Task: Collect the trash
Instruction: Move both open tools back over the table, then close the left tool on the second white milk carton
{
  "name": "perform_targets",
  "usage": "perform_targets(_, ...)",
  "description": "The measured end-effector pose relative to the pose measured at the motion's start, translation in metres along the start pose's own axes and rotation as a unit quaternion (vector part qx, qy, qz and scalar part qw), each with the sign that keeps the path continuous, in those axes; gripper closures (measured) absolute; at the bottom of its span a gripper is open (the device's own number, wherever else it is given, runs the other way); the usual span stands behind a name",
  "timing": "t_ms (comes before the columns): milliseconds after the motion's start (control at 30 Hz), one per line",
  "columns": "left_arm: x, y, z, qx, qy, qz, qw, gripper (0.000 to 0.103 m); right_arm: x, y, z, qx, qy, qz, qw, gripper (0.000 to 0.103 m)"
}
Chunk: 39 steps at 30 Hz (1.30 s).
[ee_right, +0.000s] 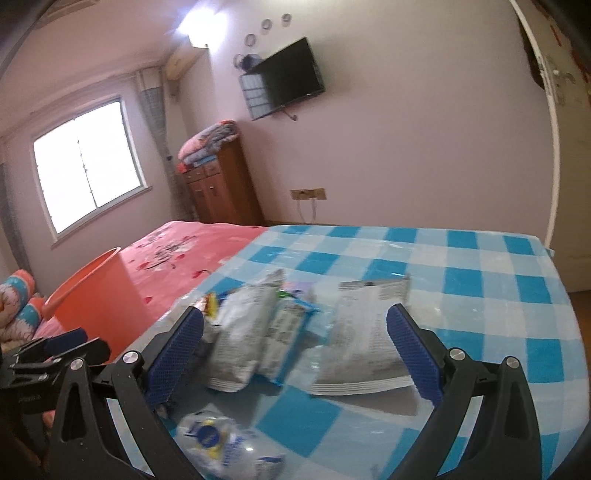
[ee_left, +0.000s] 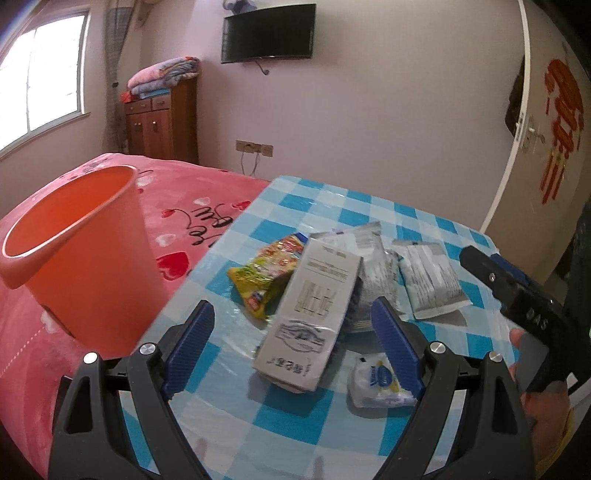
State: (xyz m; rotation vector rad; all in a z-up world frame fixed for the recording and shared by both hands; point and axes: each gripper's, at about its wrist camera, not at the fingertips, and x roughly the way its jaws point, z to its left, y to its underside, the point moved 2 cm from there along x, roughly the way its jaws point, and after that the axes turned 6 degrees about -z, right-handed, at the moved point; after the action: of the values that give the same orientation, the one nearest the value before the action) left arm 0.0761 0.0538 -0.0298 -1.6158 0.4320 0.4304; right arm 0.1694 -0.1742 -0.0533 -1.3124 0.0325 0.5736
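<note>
Trash lies on a blue checked table (ee_left: 424,214): a grey carton (ee_left: 314,314), a yellow-green snack wrapper (ee_left: 266,273), silver-grey packets (ee_left: 428,277) and a small white wrapper with a blue and yellow logo (ee_left: 376,384). My left gripper (ee_left: 295,350) is open and empty, its jaws either side of the carton's near end, above the table. My right gripper (ee_right: 295,354) is open and empty over the grey packets (ee_right: 362,339); the white wrapper (ee_right: 218,443) lies below it. An orange bin (ee_left: 85,258) stands left of the table; it also shows in the right wrist view (ee_right: 96,302).
A bed with a pink cover (ee_left: 207,206) lies behind the bin. A wooden cabinet (ee_left: 162,125) with folded blankets stands by the window. A TV (ee_left: 267,35) hangs on the far wall. A white door (ee_left: 546,122) is at right. The right gripper's body (ee_left: 524,310) shows at the table's right edge.
</note>
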Motion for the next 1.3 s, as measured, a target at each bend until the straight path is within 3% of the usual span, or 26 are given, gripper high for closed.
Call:
perform_targets(400, 0.014, 0.012, -0.035, 0.034, 0.03, 0.03, 0.9985, 0.016, 0.007, 0.003, -0.054, 0.084, 0.043, 0.041, 0.995, 0.005)
perform_targets(633, 0.025, 0.015, -0.038, 0.035, 0.025, 0.052, 0.9977, 0.016, 0.014, 0.009, -0.076, 0.108, 0.061, 0.065, 0.99, 0.005)
perform_targets(933, 0.044, 0.009, -0.028, 0.038, 0.019, 0.072, 0.9965, 0.016, 0.026, 0.013, -0.092, 0.13, 0.047, 0.084, 0.987, 0.005)
perform_targets(1300, 0.061, 0.008, -0.013, 0.035, 0.013, 0.086, 0.9956, 0.016, 0.04, 0.019, -0.084, 0.123, 0.022, 0.104, 0.987, 0.005)
